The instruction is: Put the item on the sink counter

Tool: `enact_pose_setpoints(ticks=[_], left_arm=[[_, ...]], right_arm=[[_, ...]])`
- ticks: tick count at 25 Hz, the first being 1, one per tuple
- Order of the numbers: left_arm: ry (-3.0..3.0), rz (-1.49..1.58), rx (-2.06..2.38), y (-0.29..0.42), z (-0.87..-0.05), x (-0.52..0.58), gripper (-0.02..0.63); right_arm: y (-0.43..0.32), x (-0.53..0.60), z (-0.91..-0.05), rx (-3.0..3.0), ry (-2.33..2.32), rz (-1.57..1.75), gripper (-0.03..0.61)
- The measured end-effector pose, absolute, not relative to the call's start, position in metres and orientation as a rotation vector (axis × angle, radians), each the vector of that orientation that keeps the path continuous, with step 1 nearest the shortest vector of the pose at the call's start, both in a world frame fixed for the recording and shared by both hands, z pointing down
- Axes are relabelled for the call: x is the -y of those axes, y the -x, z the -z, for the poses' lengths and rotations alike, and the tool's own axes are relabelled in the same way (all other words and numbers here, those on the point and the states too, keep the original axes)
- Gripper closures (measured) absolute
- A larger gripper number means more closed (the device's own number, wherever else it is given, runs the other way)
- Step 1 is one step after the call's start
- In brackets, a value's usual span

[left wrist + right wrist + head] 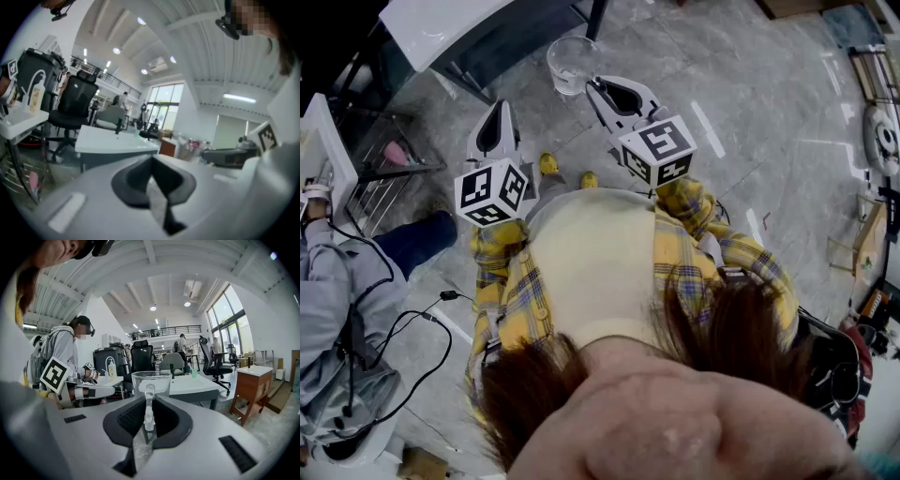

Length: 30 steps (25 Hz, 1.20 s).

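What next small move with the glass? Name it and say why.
Probably hold the grip and carry the glass level while turning to find the counter. The right gripper is shut on its handle, the glass hangs over bare floor, and no sink counter shows in any view. The left gripper is shut and empty.

My left gripper (500,105) is out ahead of my chest, jaws pressed together, nothing between them. My right gripper (148,403) sits just beside it, reaching a little farther forward, jaws pinched on the handle of a glass mug (151,379).
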<state>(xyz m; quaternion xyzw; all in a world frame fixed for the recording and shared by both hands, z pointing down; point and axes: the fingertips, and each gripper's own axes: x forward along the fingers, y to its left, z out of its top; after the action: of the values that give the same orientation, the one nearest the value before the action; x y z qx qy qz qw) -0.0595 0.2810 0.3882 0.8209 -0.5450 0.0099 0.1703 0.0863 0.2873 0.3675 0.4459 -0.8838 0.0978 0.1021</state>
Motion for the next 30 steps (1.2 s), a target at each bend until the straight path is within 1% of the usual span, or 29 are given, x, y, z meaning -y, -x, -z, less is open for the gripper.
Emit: enact_pose_setpoints(ticks=[16,30], left_arm=[[-2.337,-0.066,1.532,0.068,-0.39,-0.254,0.609],[-2.313,-0.08,1.553,0.105,-0.395,-0.216,0.609]], right_arm=[[-0.078,-0.258,-0.376,2.608,-1.326,-0.348,0.543],[-0.046,-0.215,-0.378,2.606,-1.308,-0.348,0.543]])
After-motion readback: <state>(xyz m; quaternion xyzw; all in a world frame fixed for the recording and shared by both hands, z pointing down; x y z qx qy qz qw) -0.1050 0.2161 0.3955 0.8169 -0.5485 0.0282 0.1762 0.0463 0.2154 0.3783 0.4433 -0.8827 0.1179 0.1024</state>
